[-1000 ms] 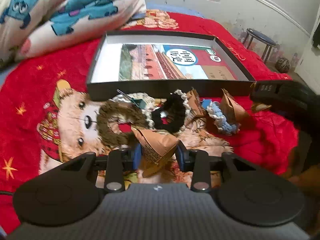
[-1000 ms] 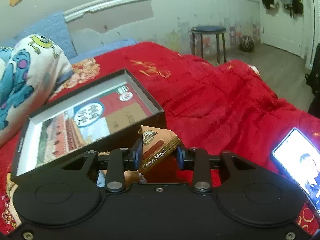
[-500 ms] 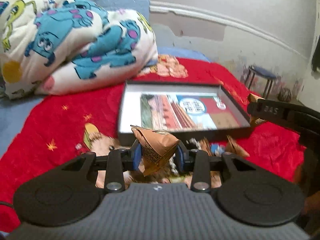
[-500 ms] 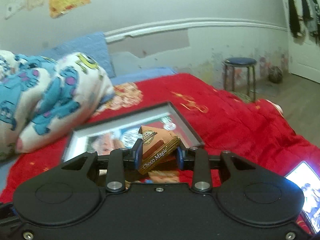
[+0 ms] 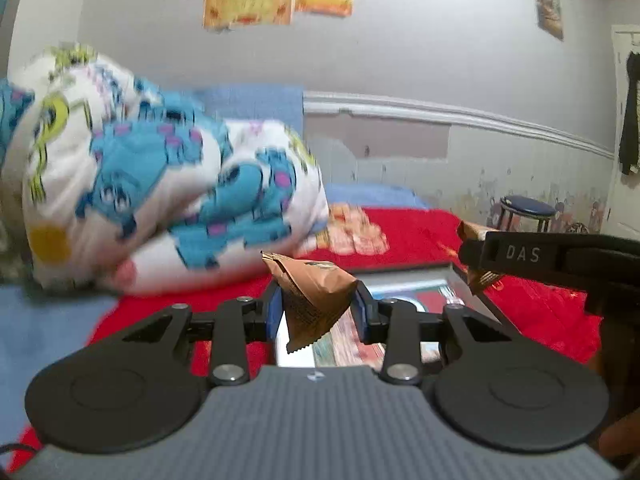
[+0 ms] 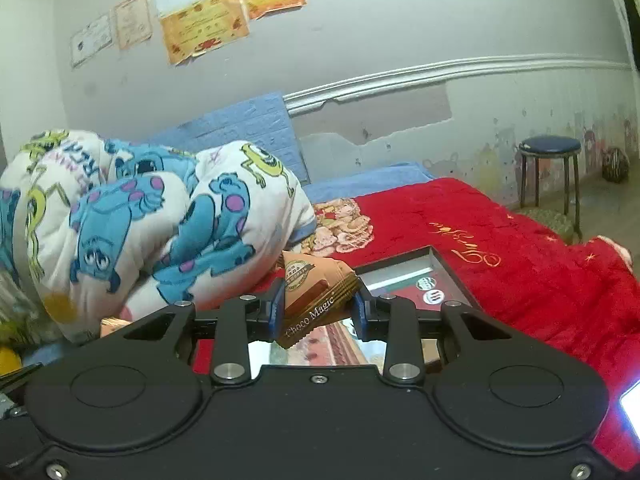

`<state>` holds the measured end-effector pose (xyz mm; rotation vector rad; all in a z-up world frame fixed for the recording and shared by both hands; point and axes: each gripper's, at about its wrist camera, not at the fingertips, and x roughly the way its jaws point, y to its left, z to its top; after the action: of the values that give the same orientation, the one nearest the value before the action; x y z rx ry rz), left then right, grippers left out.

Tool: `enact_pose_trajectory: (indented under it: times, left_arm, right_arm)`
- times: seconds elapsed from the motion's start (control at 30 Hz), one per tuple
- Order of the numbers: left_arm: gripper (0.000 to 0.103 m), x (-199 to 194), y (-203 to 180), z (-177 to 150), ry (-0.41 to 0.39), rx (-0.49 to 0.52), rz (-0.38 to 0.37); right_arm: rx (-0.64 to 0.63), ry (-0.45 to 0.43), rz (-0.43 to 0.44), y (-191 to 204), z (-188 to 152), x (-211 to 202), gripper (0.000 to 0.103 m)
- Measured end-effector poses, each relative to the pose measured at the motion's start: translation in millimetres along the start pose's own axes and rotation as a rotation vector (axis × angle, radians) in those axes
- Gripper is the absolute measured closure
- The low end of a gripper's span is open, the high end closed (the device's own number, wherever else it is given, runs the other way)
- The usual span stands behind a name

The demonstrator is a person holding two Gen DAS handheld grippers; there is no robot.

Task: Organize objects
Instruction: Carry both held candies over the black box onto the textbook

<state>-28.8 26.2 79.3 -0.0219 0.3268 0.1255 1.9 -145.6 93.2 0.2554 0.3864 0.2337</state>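
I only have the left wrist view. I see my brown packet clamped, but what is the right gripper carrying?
Observer: The right gripper is shut on a brown wedge packet printed Choco Magic.
Operator: Where is it relative to the box?
Observer: In the right wrist view the packet hangs in front of the open black box on the red blanket.
Operator: Anything to its right?
Observer: A lit phone screen shows at the frame's right edge.

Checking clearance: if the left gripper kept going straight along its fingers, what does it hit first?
Likely the cartoon-print quilt bundled on the bed, straight past the snack packet clamped in the left gripper. Depth is unclear.
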Motion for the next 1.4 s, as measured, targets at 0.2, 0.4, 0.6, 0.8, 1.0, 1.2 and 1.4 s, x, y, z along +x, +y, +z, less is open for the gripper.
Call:
enact_pose_trajectory:
  times: [0.2, 0.4, 0.6, 0.8, 1.0, 1.2, 1.4]
  left_arm:
    - [0.063, 9.9, 8.5, 10.1, -0.056, 0.01, -0.009]
    - [0.063, 42.1, 17.1, 20.2, -0.055, -0.022, -0.041]
    - [0.063, 73.5, 16.0, 21.8, -0.142, 0.064, -0.014]
    - [0.063, 108.8, 23.7, 6.4, -0.056, 0.027, -0.003]
    - [0.062, 124.5, 21.5, -14.1, 0.055, -0.015, -0.039]
    - [0.062, 129.8, 14.2, -26.1, 0.126, -0.044, -0.071]
    - [0.061, 133.3, 15.8, -33.7, 0.167, -0.063, -0.072]
  right_arm:
    - [0.03, 0.024, 0.03, 4.3, 12.5, 19.9, 0.071]
    - [0.006, 0.029, 0.02, 3.1, 24.0, 43.4, 0.071]
    - [-0.011, 0.094, -0.005, -3.9, 30.1, 88.8, 0.071]
    - [-0.055, 0.123, -0.022, -6.5, 21.8, 135.1, 0.071]
    - [-0.012, 0.151, -0.019, -23.2, -5.2, 156.2, 0.071]
    - [-0.016, 0.187, 0.008, -28.9, -20.7, 166.5, 0.071]
    - [0.008, 0.232, 0.013, -31.8, -29.2, 169.5, 0.071]
